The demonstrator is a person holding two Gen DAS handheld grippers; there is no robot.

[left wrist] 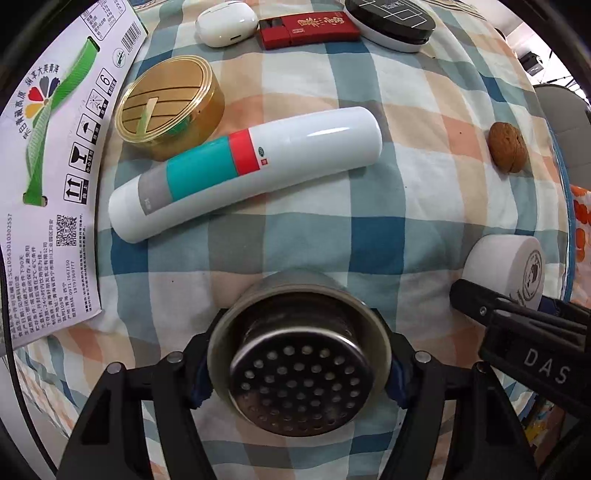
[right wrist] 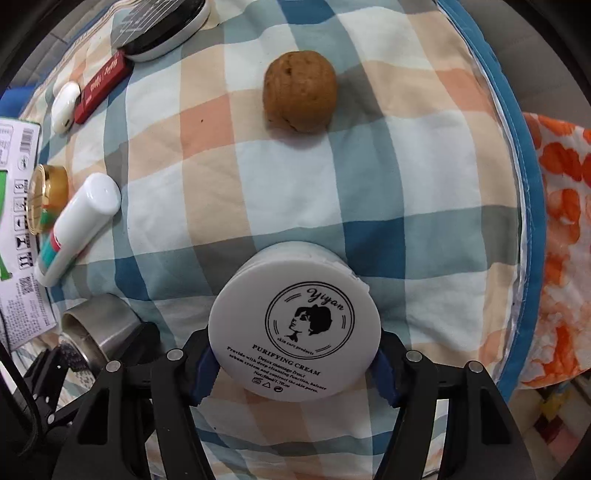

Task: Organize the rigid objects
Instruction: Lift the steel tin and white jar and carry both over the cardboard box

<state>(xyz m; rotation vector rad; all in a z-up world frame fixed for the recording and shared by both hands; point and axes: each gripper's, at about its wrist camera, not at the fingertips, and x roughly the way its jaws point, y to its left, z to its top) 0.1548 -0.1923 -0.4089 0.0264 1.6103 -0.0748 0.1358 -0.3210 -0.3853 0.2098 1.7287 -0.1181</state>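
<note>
My left gripper [left wrist: 298, 373] is shut on a steel tea strainer [left wrist: 299, 365], its perforated bottom facing the camera; the strainer also shows in the right wrist view [right wrist: 99, 328]. My right gripper [right wrist: 294, 363] is shut on a white cream jar [right wrist: 294, 325] with a black printed label; the jar also shows in the left wrist view [left wrist: 506, 266]. On the plaid cloth [left wrist: 332, 229] lie a white bottle with teal and red bands [left wrist: 243, 170], a gold round tin [left wrist: 170, 107], a walnut [left wrist: 506, 146], a white earbud case [left wrist: 226, 22], a red box [left wrist: 308, 29] and a black-and-white oval case [left wrist: 391, 22].
A white printed carton [left wrist: 48, 147] stands along the left. The cushion's blue piped edge [right wrist: 532, 206] runs on the right, with orange-patterned fabric [right wrist: 561, 258] beyond it. The walnut [right wrist: 300, 92] lies ahead of the right gripper.
</note>
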